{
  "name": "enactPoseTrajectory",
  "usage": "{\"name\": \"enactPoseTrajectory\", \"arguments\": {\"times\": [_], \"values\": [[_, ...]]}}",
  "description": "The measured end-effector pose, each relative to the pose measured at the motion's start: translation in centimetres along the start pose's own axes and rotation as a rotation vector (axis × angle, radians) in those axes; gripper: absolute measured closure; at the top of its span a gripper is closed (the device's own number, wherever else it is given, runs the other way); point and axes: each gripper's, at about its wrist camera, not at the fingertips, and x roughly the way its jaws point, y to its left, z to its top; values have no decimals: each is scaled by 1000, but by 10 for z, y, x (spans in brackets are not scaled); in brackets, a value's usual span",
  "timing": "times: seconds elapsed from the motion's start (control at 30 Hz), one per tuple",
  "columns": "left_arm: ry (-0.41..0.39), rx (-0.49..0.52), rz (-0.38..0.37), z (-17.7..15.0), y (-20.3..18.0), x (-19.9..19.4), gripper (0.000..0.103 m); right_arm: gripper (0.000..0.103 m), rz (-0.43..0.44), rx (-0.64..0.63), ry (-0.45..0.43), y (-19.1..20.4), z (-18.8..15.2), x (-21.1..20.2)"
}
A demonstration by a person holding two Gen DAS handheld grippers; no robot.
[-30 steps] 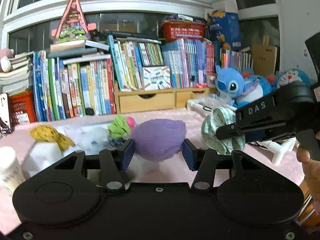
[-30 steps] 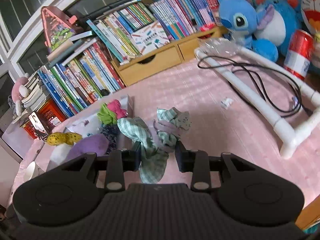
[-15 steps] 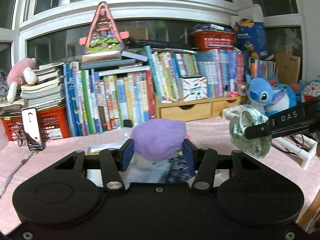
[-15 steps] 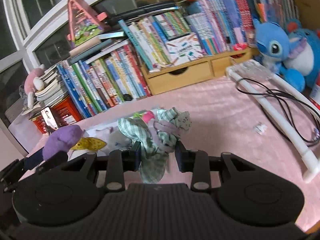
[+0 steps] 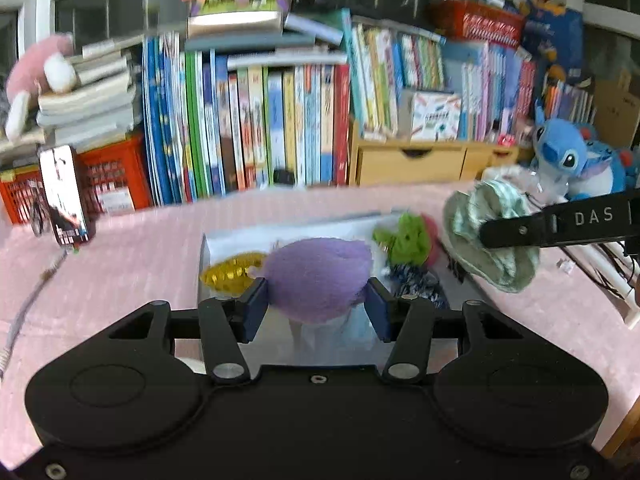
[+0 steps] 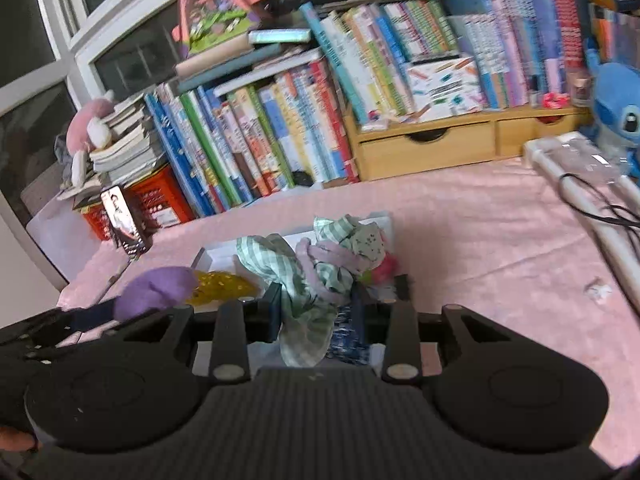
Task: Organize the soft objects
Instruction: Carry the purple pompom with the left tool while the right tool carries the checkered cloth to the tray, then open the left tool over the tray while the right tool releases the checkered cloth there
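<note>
My left gripper [image 5: 316, 304] is shut on a fuzzy purple soft ball [image 5: 316, 278], held in the air over a white tray [image 5: 224, 240] on the pink cloth. My right gripper [image 6: 318, 310] is shut on a bundle of green checked cloth [image 6: 304, 276] with a mauve band around it. In the left wrist view that cloth bundle [image 5: 492, 236] hangs at the right, pinched by the right gripper's finger. In the tray lie a yellow knobbly toy [image 5: 230, 274], a green and pink soft toy [image 5: 408, 238] and a dark blue patterned piece [image 5: 416, 282]. The purple ball [image 6: 156, 292] shows at the left of the right wrist view.
Rows of upright books [image 5: 256, 128] and a wooden drawer unit [image 5: 412, 162] line the back. A phone [image 5: 66, 196] leans on a red crate at the left. A blue plush [image 5: 568, 156] and a white pipe frame with black cables [image 6: 592, 208] stand at the right.
Both grippers have swung left and risen with their loads. The tray with the toys has come into view beneath them, and the blue plush has slid towards the right edge.
</note>
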Motion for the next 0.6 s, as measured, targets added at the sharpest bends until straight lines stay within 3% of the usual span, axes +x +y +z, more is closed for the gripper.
{"name": "enactPoseTrajectory", "arguments": {"times": [0.2,0.6], "values": [[76,-24,0,-4,0,30,53,64,15,-19,83,14,2,36],[97,-27,76,-14,-14,70,53,64,-5,33,204,10,1,91]]}}
